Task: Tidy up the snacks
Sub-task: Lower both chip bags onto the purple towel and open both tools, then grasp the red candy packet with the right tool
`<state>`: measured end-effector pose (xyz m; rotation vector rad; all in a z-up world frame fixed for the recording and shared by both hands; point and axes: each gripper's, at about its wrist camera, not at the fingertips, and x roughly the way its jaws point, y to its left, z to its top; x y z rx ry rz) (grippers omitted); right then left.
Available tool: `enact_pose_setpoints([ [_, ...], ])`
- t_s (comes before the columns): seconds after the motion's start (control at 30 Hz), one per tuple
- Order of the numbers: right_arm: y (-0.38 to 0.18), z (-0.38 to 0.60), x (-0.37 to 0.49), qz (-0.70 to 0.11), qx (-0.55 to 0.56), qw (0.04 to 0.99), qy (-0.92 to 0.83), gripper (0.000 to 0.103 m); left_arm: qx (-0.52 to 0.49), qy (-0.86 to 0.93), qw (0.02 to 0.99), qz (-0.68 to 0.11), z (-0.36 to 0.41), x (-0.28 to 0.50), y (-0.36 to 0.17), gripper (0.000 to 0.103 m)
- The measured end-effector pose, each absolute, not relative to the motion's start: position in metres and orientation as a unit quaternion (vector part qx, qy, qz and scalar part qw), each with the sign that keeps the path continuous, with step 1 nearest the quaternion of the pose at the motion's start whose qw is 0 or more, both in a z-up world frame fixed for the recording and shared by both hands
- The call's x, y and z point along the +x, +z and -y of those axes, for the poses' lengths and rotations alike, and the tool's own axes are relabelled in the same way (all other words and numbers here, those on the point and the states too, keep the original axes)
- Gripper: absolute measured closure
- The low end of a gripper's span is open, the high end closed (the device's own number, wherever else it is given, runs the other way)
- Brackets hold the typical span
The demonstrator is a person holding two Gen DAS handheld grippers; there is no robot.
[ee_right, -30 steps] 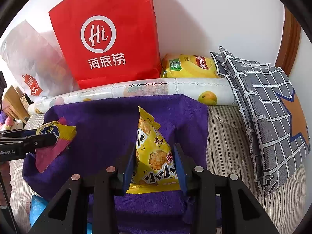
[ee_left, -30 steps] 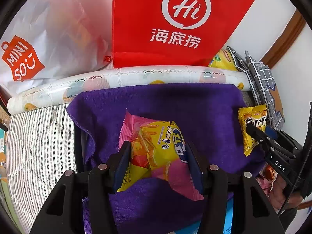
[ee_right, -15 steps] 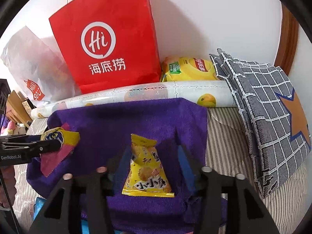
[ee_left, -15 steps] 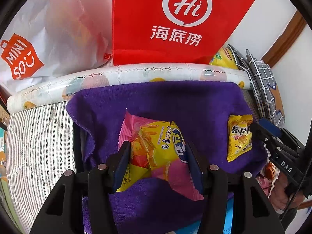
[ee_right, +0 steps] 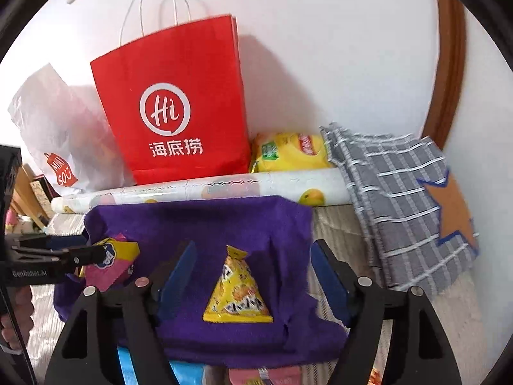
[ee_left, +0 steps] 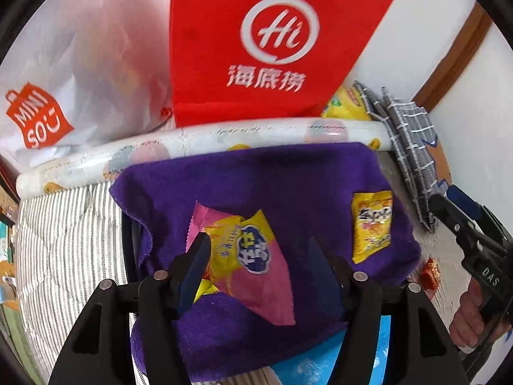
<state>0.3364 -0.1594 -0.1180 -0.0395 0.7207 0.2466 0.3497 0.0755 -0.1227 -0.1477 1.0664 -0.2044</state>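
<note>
- I am keeping my left tool (ee_left: 256, 253) wide; the pink packet (ee_left: 253, 263) is lying between its fingers on the purple towel (ee_left: 256, 179), and only the left finger seems to be touching it.
- I am keeping my right tool (ee_right: 251, 272) wide too, and it is holding nothing. The yellow packet (ee_right: 239, 292) is lying flat on the towel between its fingers, apart from both.
- I think I am in the placing step: both snacks are now resting side by side on the towel.
- Next I am needing more snacks; some are showing under the near edge of the towel, so each tool must back away without dragging its packet.
</note>
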Motion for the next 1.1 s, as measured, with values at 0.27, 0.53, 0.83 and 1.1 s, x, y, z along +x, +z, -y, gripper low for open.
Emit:
enact_pose_setpoints([
  [0.27,-0.090,0.172,0.286,-0.328,-0.047,0.942,0.049,0.008,-0.057,-0.092,0.875,-0.472,-0.068,0.328,-0.085,0.027],
  [0.53,-0.075,0.200,0.240,-0.311,-0.037,0.949,0.032,0.008,-0.051,-0.074,0.893,-0.441,-0.066,0.291,-0.054,0.013],
  [0.83,-0.083,0.214,0.194,-0.324,-0.041,0.945,0.022,0.008,-0.043,-0.111,0.901,-0.417,-0.058,0.237,-0.042,0.013],
  [1.1,-0.097,0.234,0.165,-0.324,-0.029,0.945,0.036,0.008,-0.074,-0.134,0.900,-0.409,-0.066,0.195,-0.044,0.017],
])
